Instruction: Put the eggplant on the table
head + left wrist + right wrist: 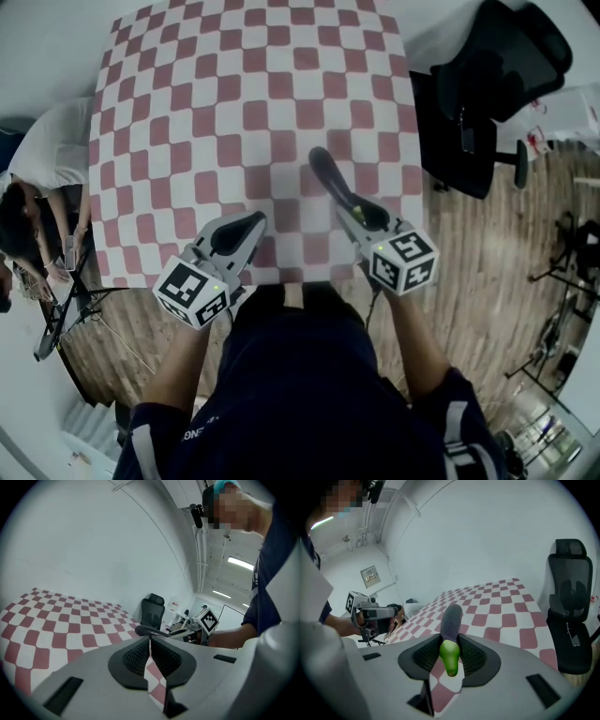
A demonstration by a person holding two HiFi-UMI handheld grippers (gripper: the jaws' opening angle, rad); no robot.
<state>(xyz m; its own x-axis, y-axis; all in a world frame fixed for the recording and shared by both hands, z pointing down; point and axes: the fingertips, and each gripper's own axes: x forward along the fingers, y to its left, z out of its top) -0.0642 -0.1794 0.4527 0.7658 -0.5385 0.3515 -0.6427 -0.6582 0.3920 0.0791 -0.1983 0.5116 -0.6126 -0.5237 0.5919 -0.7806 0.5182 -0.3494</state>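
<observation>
Over the near edge of the checkered counter (234,94), your right tool (364,217) is clenched on the eggplant (330,176). Its pads press the neck just past the green stem end, and the dark body points out over the counter. Your left tool (242,234) hangs near it on the left, jaws closed together with nothing between them. An office chair (487,84) stands beside the counter's right edge.

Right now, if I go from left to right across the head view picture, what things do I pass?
Person in a white shirt → left gripper → right gripper, holding the eggplant → black office chair.
</observation>
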